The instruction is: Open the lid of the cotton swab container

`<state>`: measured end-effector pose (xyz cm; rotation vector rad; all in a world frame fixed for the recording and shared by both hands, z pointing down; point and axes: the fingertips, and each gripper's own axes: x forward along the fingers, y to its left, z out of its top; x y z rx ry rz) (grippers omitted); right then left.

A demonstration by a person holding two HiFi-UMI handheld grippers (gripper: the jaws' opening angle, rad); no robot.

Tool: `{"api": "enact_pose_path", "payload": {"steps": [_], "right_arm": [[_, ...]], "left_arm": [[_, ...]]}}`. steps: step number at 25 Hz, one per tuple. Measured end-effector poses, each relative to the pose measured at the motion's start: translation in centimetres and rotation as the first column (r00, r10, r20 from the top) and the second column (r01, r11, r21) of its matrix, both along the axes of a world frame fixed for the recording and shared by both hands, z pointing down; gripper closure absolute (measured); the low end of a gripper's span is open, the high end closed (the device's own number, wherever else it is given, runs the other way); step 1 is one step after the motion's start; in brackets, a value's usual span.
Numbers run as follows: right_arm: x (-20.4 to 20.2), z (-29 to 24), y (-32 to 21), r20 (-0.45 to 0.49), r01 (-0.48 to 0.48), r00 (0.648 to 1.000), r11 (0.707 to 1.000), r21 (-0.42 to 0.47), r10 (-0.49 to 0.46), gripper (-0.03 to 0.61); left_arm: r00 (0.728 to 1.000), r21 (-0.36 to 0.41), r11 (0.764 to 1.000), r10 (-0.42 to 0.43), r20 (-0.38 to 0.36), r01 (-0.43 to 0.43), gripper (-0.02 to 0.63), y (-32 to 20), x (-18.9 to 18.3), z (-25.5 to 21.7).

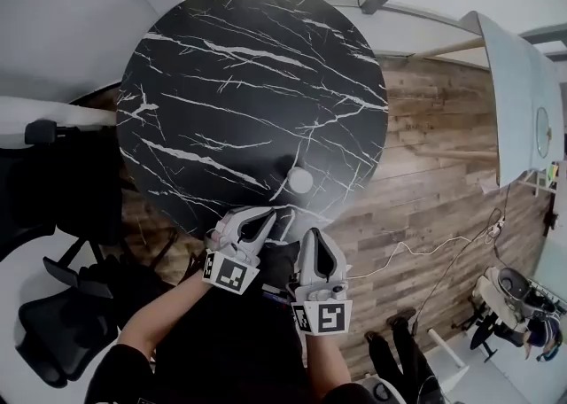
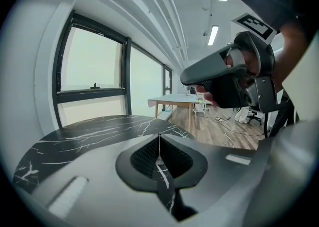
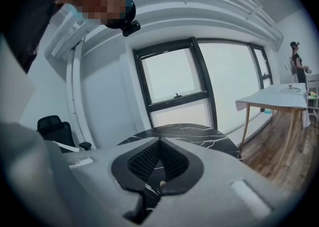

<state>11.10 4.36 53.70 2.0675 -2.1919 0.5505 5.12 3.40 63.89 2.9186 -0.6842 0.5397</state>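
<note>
Round black table [image 1: 221,83], smooth & shiny w/ thin white streaks, lots of room toward 12 o'clock. Small round white swab tub [image 1: 300,181] sits near its 5 o'clock edge. L gripper [image 1: 266,214] & R gripper [image 1: 316,235] are at the 6 o'clock edge, near the tub. Both jaws are shut tight, holding nothing. Brown plank floor [image 1: 425,172] at 3 o'clock.

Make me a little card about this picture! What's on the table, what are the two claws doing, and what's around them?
table: round, black with white veins
on it: one small white round cotton swab container, near the person's side
lid: too small to tell
left claw: shut, empty, at the table's near edge
right claw: shut, empty, beside the left one
touching the container: neither claw
around: wooden floor, black chair on the left
</note>
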Motion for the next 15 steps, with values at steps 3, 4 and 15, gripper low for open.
{"api": "enact_pose_path", "payload": {"steps": [3, 4, 15], "right_arm": [[0.3, 1.2, -0.1, 0.008, -0.004, 1.000, 1.000, -0.016, 0.004, 0.583], [0.4, 1.5, -0.1, 0.010, -0.006, 1.000, 1.000, -0.022, 0.006, 0.583], [1.9, 4.1, -0.5, 0.003, -0.006, 1.000, 0.997, -0.072, 0.007, 0.583]], "left_arm": [[0.999, 0.006, 1.000, 0.023, 0.034, -0.023, 0.567, -0.2, 0.4, 1.5], [0.999, 0.009, 0.999, 0.031, 0.042, -0.031, 0.555, -0.3, 0.6, 1.9], [0.992, -0.040, 0.997, 0.069, 0.102, -0.066, 0.458, -1.3, 2.4, 6.0]]}}
